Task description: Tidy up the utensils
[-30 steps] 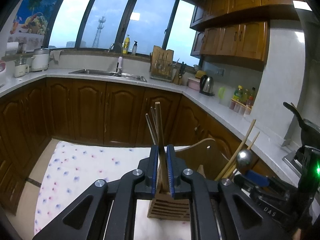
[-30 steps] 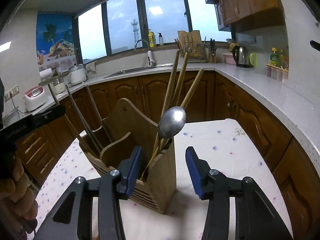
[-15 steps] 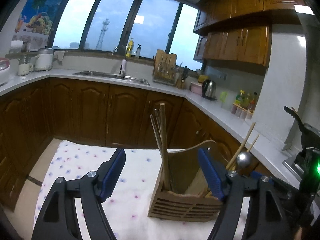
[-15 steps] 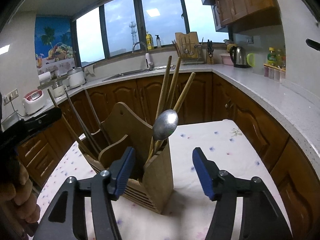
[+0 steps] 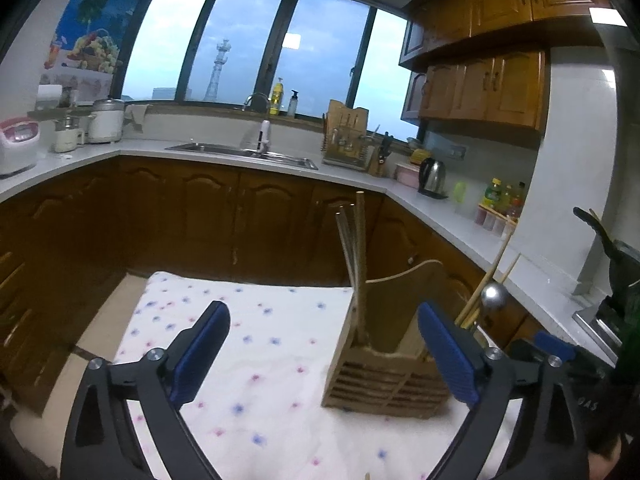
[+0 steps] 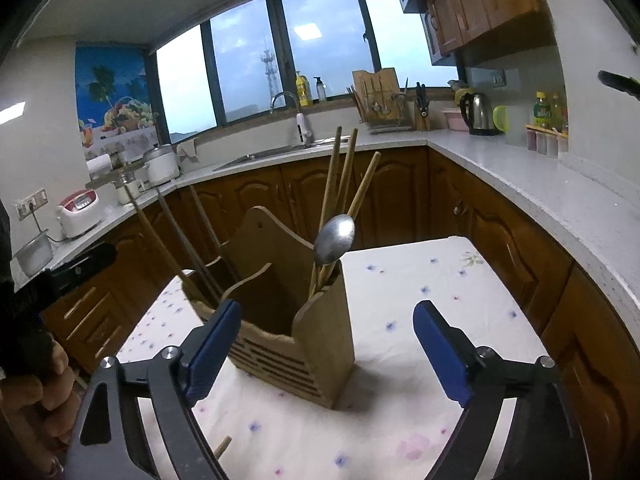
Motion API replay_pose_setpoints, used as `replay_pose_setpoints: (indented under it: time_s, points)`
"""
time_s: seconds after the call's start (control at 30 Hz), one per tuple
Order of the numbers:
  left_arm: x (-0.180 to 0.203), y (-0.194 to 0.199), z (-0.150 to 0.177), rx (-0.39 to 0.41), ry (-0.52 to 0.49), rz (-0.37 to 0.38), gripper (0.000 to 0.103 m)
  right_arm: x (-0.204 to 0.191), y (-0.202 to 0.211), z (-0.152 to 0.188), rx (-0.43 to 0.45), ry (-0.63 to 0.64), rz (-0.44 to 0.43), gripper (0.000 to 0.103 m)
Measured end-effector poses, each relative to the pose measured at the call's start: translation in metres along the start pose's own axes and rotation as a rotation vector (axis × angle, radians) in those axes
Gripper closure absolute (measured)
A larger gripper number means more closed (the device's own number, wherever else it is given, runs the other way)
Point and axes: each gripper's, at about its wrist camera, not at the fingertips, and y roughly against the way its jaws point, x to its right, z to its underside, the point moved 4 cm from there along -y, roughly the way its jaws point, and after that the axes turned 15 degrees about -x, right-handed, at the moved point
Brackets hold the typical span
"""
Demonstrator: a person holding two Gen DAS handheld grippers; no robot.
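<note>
A wooden utensil holder stands on a table with a white flowered cloth; it also shows in the right wrist view. Its left compartment holds several chopsticks. Its right compartment holds more chopsticks and a metal spoon, bowl up. My left gripper is open and empty, in front of the holder. My right gripper is open and empty, with the holder between its fingers' line of sight. A chopstick tip lies on the cloth near my right gripper.
Brown kitchen cabinets and a white counter wrap around behind the table. The counter carries a sink, a kettle, bottles and rice cookers. The right gripper's body sits beside the holder in the left wrist view.
My left gripper opened and let go of the chopsticks, which now stand in the holder, then drew back. My right gripper opened wider and backed away a little.
</note>
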Motion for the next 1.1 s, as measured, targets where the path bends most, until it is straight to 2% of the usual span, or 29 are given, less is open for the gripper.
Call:
replay_pose_setpoints:
  time_s: [0.13, 0.3, 0.47, 0.73, 0.87, 1.1]
  points:
    - [-0.005, 0.026, 0.015, 0.018, -0.013, -0.014, 0.001, -0.007, 0.018, 0.011, 0.015, -0.003, -0.019, 0.003]
    - [0.0, 0.059, 0.041, 0.021, -0.049, -0.049, 0.001, -0.014, 0.047, 0.026, 0.063, -0.014, -0.043, 0.0]
    - [0.001, 0.093, 0.066, 0.014, -0.055, -0.042, 0.001, -0.021, 0.071, 0.043, 0.084, -0.032, -0.065, 0.0]
    - [0.007, 0.141, 0.11, 0.021, -0.083, -0.075, 0.001, -0.024, 0.098, 0.082, 0.076, -0.067, -0.093, 0.0]
    - [0.01, 0.159, 0.132, 0.019, -0.107, -0.115, 0.001, -0.027, 0.111, 0.106, 0.071, -0.083, -0.105, 0.0]
    - [0.011, 0.182, 0.174, 0.017, -0.075, -0.143, 0.001, -0.035, 0.132, 0.15, 0.114, -0.07, -0.064, 0.0]
